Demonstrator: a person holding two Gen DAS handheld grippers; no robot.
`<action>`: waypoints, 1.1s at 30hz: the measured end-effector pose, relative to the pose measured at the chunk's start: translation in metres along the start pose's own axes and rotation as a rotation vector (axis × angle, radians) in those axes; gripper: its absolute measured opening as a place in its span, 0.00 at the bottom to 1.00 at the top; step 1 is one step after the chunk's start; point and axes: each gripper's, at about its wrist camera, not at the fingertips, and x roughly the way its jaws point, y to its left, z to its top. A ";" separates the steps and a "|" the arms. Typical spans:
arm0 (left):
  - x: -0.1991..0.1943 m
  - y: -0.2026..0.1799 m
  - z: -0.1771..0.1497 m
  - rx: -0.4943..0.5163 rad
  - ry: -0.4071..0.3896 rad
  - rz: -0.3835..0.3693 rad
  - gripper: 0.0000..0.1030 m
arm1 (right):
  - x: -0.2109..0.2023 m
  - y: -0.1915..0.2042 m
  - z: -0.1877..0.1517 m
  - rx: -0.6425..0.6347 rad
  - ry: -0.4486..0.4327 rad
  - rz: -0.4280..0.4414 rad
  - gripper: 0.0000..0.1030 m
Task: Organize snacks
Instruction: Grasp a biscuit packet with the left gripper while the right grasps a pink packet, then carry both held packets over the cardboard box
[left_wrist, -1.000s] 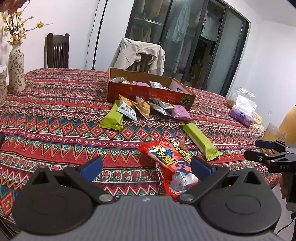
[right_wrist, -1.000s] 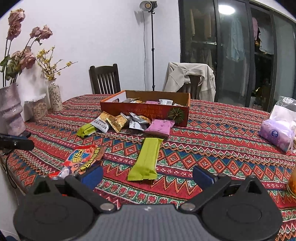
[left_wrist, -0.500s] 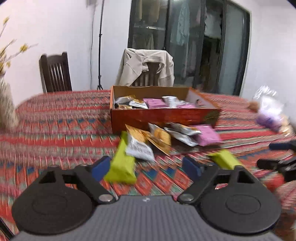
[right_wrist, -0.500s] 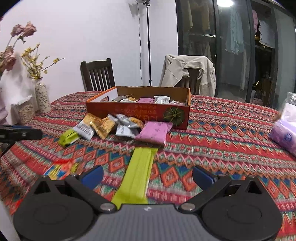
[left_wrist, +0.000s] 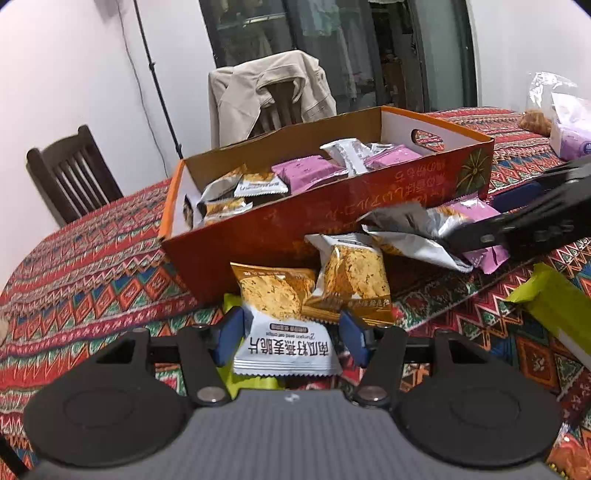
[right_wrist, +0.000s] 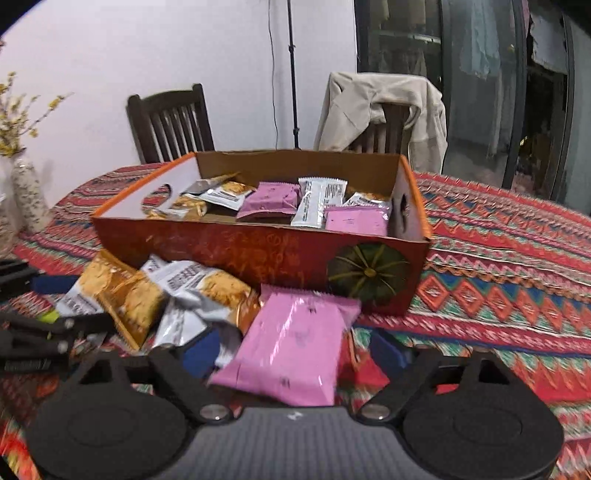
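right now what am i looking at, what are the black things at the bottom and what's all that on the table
No robot here: a person holds a two-fingered gripper in each hand, each with a camera looking along its fingers. The black shapes at the bottom are the tool itself. One picture is from the left gripper, the other from the right gripper. On the patterned tablecloth stands an orange box partly filled with snacks, with loose packets in front. Both sets of jaws have just been closing: the left around a white-and-gold crisp packet, the right around a pink packet. Neither looks gripped yet.
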 end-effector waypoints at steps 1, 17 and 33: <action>-0.001 -0.001 -0.001 0.009 -0.015 0.010 0.41 | 0.008 0.001 0.002 0.006 0.003 0.011 0.78; -0.082 0.025 -0.024 -0.204 -0.066 -0.037 0.18 | -0.040 -0.042 -0.038 0.063 -0.005 -0.066 0.59; -0.160 0.010 -0.045 -0.321 -0.145 -0.153 0.18 | -0.163 -0.022 -0.074 0.049 -0.124 -0.049 0.59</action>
